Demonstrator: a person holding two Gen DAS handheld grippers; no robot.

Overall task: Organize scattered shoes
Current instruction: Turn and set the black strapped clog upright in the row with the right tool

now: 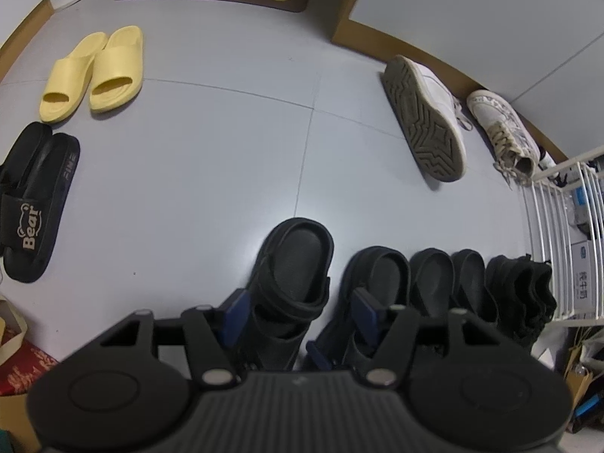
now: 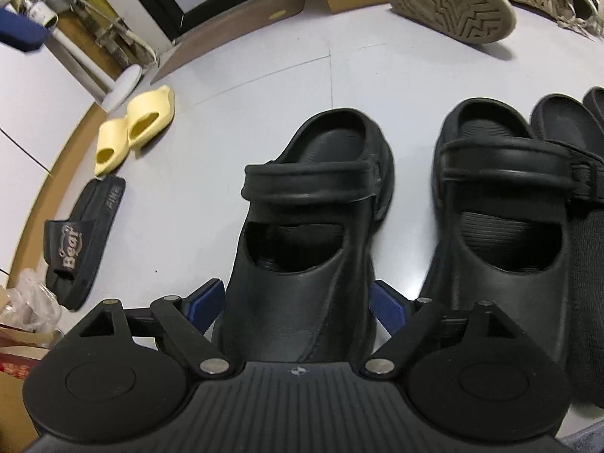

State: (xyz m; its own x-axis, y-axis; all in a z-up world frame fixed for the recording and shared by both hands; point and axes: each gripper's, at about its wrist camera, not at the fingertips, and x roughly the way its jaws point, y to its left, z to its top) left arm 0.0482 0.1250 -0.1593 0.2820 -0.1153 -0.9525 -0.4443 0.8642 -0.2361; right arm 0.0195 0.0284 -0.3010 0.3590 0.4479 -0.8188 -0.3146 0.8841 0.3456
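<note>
While the right tool [image 2: 296, 304] stands spread wide, its blue fingers [image 2: 389, 307] flank the toe of a black clog [image 2: 302, 234] on the floor [image 2: 264, 87]; contact is unclear. Its mate [image 2: 502, 226] sits just beside, rightward. Spread too, the left tool [image 1: 298, 313] hangs above the clog, gripping nothing.

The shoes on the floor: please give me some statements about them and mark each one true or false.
1. The yellow slides lie side by side as a pair. True.
2. The white sneaker stands upright on its sole. False: it lies on its side, with the tread showing.
3. The right tool has its fingers on both sides of a black clog. True.
4. The slide marked "Bear" is yellow. False: it is black.
</note>
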